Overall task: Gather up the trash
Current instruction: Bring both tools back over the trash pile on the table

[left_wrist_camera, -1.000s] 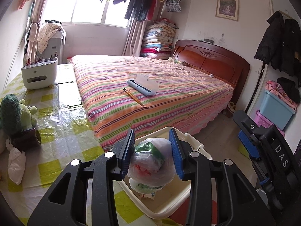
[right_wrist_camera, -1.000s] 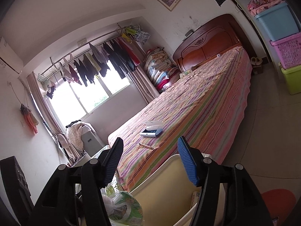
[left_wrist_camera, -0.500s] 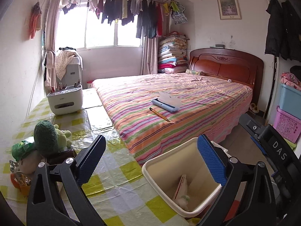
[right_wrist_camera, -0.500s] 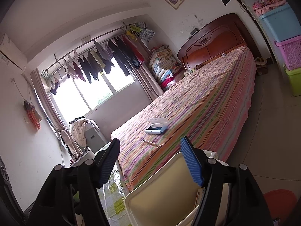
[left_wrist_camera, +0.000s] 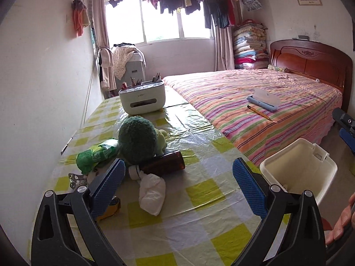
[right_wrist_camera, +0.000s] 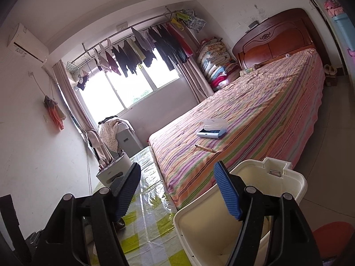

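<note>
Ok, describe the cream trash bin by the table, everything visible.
The trash bin is a cream, smooth, plastic-looking tub, rectangular with rounded corners and a thick rolled rim. A notched bracket sits on its far edge. It stands open, lidless, off the table's right edge, near the striped bed. The right gripper hovers open above its rim.

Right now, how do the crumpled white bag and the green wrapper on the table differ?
The crumpled white bag is plain white and lies nearest the left tool, between its fingers in view; the green wrapper is printed green and sits farther left, against the green plush toy. Both lie loose on the checked tablecloth, not yet in the bin.
</note>
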`<state>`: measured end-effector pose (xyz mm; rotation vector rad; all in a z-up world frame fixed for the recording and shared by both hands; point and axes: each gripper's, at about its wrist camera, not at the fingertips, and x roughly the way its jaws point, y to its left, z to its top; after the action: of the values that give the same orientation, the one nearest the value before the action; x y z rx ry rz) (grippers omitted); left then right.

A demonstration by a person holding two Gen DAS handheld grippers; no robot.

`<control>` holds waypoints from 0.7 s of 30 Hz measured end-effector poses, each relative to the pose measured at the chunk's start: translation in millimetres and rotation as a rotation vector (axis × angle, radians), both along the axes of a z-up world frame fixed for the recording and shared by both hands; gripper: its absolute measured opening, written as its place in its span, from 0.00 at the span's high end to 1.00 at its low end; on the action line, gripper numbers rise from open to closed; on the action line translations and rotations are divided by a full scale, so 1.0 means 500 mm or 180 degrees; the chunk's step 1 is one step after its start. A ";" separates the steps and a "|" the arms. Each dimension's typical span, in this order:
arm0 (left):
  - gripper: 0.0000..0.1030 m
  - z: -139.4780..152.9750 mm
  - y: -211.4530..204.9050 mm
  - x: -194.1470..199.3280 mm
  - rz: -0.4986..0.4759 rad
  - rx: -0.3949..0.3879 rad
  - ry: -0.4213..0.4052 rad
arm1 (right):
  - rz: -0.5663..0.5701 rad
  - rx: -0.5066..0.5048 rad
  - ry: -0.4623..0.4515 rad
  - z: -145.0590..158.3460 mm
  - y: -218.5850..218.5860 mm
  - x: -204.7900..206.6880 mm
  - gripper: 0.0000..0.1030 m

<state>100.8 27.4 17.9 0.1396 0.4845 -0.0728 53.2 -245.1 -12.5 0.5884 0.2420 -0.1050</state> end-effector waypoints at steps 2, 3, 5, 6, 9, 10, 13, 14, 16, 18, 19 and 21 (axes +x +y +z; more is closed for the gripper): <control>0.07 -0.006 0.052 0.007 0.0089 -0.0122 0.0104 | 0.0075 -0.0029 0.0020 0.002 0.016 0.008 0.35; 0.07 -0.010 0.075 0.010 0.0123 -0.0193 0.0159 | 0.0102 -0.0049 0.0024 0.004 0.023 0.010 0.35; 0.07 -0.023 0.122 0.013 0.0173 -0.0365 0.0289 | 0.0153 -0.0090 0.0016 0.007 0.039 0.013 0.35; 0.07 -0.031 0.141 0.014 0.0177 -0.0456 0.0362 | 0.0177 -0.0104 0.0016 0.010 0.050 0.016 0.35; 0.07 -0.055 0.183 0.016 0.0176 -0.0672 0.0530 | 0.0254 -0.0131 0.0037 0.012 0.072 0.024 0.35; 0.07 -0.060 0.191 0.016 0.0162 -0.0708 0.0562 | 0.0283 -0.0140 0.0042 0.013 0.080 0.027 0.35; 0.07 -0.075 0.196 0.025 0.0157 -0.0665 0.0671 | 0.0396 -0.0195 0.0053 0.016 0.109 0.033 0.35; 0.07 -0.081 0.197 0.031 0.0160 -0.0644 0.0710 | 0.0438 -0.0223 0.0054 0.018 0.120 0.035 0.35; 0.07 -0.093 0.203 0.047 0.0178 -0.0689 0.0799 | 0.0531 -0.0294 0.0052 0.023 0.145 0.039 0.35; 0.07 -0.104 0.209 0.062 0.0146 -0.0803 0.0902 | 0.0622 -0.0371 0.0043 0.027 0.168 0.041 0.35; 0.07 -0.108 0.212 0.069 0.0143 -0.0855 0.0943 | 0.0665 -0.0399 0.0040 0.029 0.179 0.041 0.35; 0.10 -0.113 0.220 0.078 0.0156 -0.0958 0.0963 | 0.0746 -0.0434 0.0054 0.027 0.196 0.043 0.35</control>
<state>139.7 137.3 -38.8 -0.1814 0.7719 -0.1186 74.7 -147.3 1.2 0.4205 0.3158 0.0995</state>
